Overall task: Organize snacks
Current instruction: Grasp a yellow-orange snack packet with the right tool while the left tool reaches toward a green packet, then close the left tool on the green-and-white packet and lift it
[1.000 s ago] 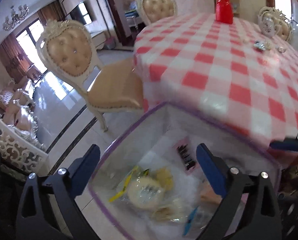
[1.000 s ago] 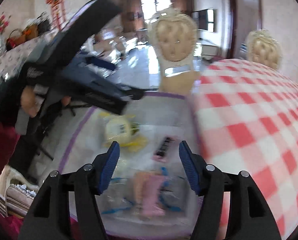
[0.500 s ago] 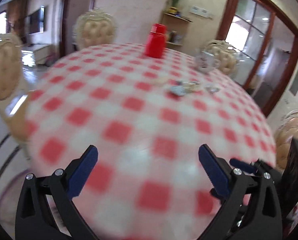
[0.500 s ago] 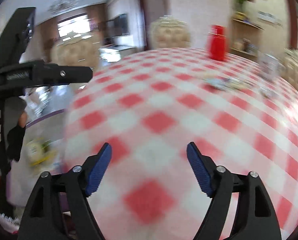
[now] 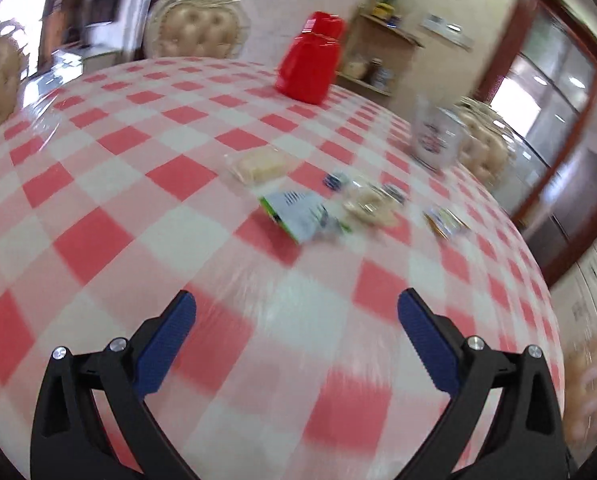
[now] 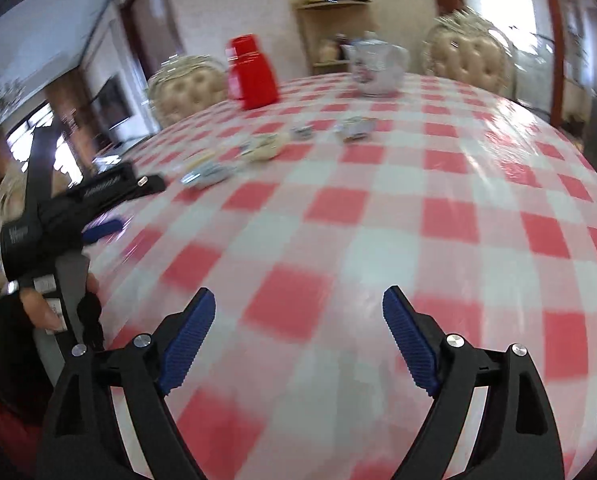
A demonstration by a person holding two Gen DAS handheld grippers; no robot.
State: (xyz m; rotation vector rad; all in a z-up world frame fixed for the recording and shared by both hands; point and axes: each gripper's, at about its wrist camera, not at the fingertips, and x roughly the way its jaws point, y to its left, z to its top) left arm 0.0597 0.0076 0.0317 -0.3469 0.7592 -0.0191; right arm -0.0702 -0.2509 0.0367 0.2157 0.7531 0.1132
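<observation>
Several wrapped snacks lie in a loose group on the red-and-white checked table (image 5: 110, 240): a clear pack of pale biscuits (image 5: 258, 165), a green-and-white packet (image 5: 302, 216), a round pastry (image 5: 368, 204) and a small yellow packet (image 5: 444, 220). My left gripper (image 5: 296, 316) is open and empty, above the cloth short of them. My right gripper (image 6: 298, 316) is open and empty over the table's near part; the snacks (image 6: 258, 148) lie far ahead of it. The left gripper's body (image 6: 58, 216) shows at its left.
A red jug (image 5: 308, 66) stands at the table's far side and a white teapot (image 6: 378, 68) near it. Padded chairs (image 5: 196, 30) ring the table. A shelf (image 5: 382, 40) stands against the back wall.
Both grippers have swung up from the clear bin of snacks beside the table to face across the tabletop. The left one has moved closer to the loose snacks.
</observation>
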